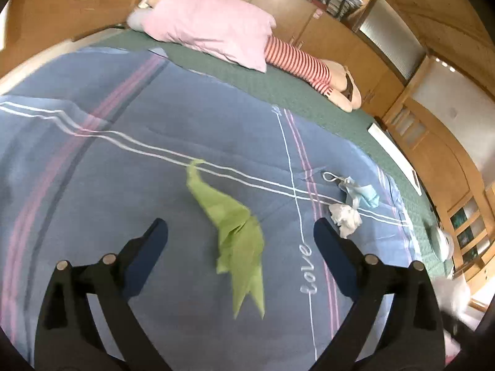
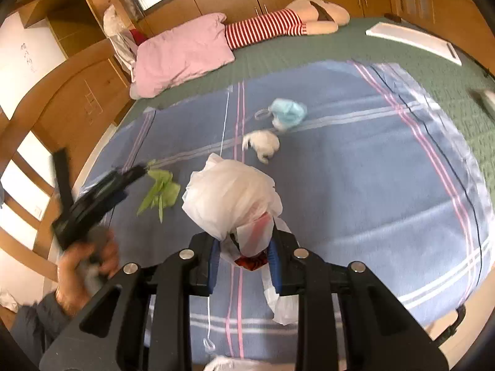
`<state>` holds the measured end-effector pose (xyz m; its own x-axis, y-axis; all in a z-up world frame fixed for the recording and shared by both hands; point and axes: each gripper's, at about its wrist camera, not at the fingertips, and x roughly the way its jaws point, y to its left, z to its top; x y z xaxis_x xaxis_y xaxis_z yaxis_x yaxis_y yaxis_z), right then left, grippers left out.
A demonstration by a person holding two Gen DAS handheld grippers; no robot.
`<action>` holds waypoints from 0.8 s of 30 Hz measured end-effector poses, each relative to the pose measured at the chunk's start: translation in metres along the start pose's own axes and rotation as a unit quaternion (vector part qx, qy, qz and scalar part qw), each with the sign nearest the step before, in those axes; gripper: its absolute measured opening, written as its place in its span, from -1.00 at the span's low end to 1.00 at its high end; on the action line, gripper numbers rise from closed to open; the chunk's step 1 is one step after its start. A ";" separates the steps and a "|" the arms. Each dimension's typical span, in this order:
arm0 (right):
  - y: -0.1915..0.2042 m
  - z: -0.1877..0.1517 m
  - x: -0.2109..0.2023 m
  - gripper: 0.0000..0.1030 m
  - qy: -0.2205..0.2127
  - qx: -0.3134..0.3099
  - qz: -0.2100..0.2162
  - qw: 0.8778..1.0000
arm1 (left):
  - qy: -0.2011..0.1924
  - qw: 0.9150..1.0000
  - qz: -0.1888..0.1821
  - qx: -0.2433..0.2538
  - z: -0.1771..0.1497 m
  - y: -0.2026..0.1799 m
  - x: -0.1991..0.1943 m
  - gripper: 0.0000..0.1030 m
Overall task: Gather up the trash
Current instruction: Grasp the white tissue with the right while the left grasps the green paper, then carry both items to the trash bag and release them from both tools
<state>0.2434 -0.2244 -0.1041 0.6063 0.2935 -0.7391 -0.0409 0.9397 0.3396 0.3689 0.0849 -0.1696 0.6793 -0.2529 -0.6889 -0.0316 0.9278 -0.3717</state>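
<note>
A crumpled green paper (image 1: 238, 238) lies on the blue striped blanket (image 1: 123, 160), between the open fingers of my left gripper (image 1: 241, 232), which hovers just above it. A white tissue wad (image 1: 345, 218) and a light blue face mask (image 1: 360, 193) lie to its right. My right gripper (image 2: 244, 244) is shut on a white plastic bag (image 2: 232, 198) and holds it over the blanket (image 2: 355, 170). In the right wrist view the left gripper (image 2: 130, 174) points at the green paper (image 2: 161, 193), with the tissue wad (image 2: 263, 145) and mask (image 2: 287, 113) beyond.
A pink pillow (image 1: 210, 21) and a doll in red-striped clothes (image 1: 303, 61) lie at the head of the green bed cover (image 1: 278, 89). Wooden cabinets (image 1: 365, 52) line the far wall. A white flat box (image 2: 411, 41) lies on the bed's far right.
</note>
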 end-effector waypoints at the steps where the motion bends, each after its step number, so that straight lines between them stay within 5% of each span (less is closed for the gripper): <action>1: -0.001 -0.005 -0.001 -0.47 -0.001 0.003 0.000 1.000 | 0.014 1.000 0.017 0.017 0.002 -0.004 0.017 0.83; 2: -0.003 -0.010 -0.002 -0.47 0.000 0.010 0.001 1.000 | 0.032 0.998 0.037 0.039 0.001 -0.008 0.033 0.64; 3: -0.006 -0.015 -0.001 -0.47 0.004 0.025 0.008 1.000 | 0.050 0.996 0.047 0.058 -0.002 -0.011 0.045 0.13; 5: -0.009 -0.022 -0.003 -0.47 0.011 0.040 0.018 0.999 | 0.084 0.992 0.051 0.076 -0.010 -0.011 0.061 -0.51; 11: 0.005 -0.030 -0.036 -0.47 -0.008 0.015 0.014 1.000 | 0.031 0.998 0.015 0.050 -0.006 -0.010 0.012 -0.67; 14: 0.009 -0.040 -0.063 -0.47 -0.014 0.002 0.022 1.000 | -0.012 0.996 -0.014 0.086 -0.013 -0.027 -0.040 -0.68; 18: 0.008 -0.065 -0.102 -0.47 -0.014 -0.035 0.013 0.999 | -0.050 0.990 -0.044 0.127 -0.062 -0.043 -0.118 -0.68; 24: -0.009 -0.110 -0.117 -0.47 0.050 -0.056 -0.020 0.997 | -0.028 0.983 -0.089 0.155 -0.153 -0.068 -0.172 -0.68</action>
<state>0.0851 -0.2476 -0.0843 0.5280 0.2668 -0.8062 -0.1107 0.9629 0.2462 0.1418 0.0236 -0.1209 0.6930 -0.4109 -0.5924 0.3106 0.9117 -0.2690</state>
